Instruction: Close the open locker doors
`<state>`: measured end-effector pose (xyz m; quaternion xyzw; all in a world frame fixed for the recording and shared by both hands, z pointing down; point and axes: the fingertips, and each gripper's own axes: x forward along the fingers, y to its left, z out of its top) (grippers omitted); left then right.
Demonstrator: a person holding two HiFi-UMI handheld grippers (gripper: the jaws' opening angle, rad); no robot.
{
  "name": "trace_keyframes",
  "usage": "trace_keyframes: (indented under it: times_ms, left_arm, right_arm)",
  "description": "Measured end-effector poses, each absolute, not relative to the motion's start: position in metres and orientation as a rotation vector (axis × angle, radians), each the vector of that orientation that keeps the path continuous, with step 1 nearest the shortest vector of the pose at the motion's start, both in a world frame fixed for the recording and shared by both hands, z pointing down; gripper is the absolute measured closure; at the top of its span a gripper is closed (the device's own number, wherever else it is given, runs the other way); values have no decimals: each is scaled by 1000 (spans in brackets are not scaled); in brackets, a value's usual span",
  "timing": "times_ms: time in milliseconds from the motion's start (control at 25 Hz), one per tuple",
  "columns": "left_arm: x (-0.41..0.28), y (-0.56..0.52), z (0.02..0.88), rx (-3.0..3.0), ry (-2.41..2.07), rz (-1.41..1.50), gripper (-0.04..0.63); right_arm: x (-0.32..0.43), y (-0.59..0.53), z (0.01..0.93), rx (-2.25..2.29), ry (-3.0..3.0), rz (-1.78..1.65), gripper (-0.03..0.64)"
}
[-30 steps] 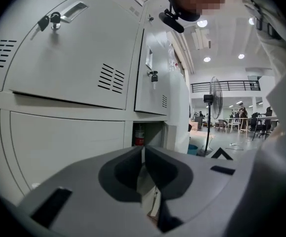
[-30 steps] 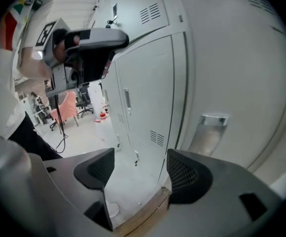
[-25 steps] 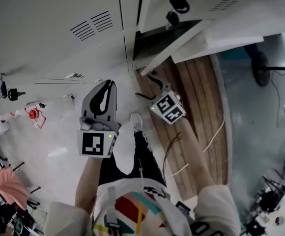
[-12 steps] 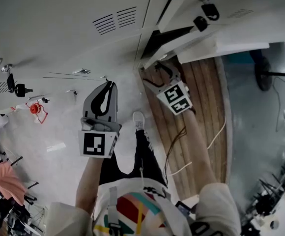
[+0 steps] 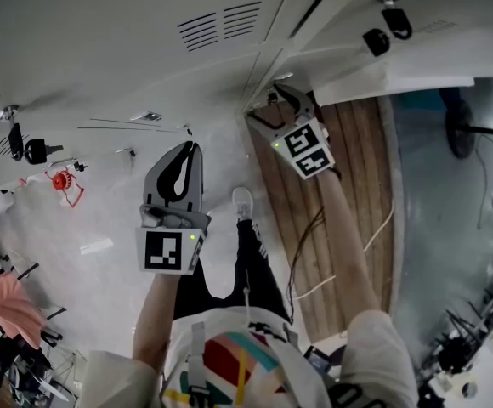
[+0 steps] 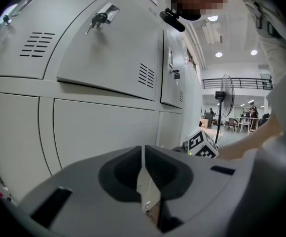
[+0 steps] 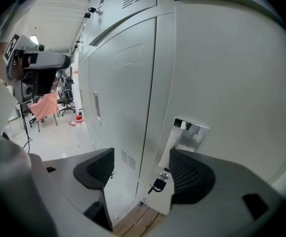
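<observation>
The person stands facing a bank of pale grey lockers, a gripper in each hand. The right gripper is held up at the lower corner of the open locker door, which swings out from the row over a strip of wooden floor. Its jaws stand wide apart with nothing clamped. In its own view the right gripper has the door's lock edge showing in the gap, a key hanging in the lock under a shiny plate. I cannot tell whether either jaw touches the door. Beside it a closed door shows vent slots near its foot.

The left gripper is lower and well apart from that door, pointing at the base of the lockers over the pale floor. Its jaws are pressed together and hold nothing, as the left gripper view shows. That view also catches a higher door jutting slightly from the row, with a key in it.
</observation>
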<state>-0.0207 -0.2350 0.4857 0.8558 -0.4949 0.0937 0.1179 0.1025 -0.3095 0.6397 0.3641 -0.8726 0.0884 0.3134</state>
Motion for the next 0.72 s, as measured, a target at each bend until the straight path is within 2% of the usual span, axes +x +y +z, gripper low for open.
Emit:
trace_keyframes:
  times_ms: [720]
  left_arm:
    - [-33, -235, 473, 2493, -1493, 250, 588]
  right_arm:
    - [85, -320, 634, 934, -2286, 197, 284]
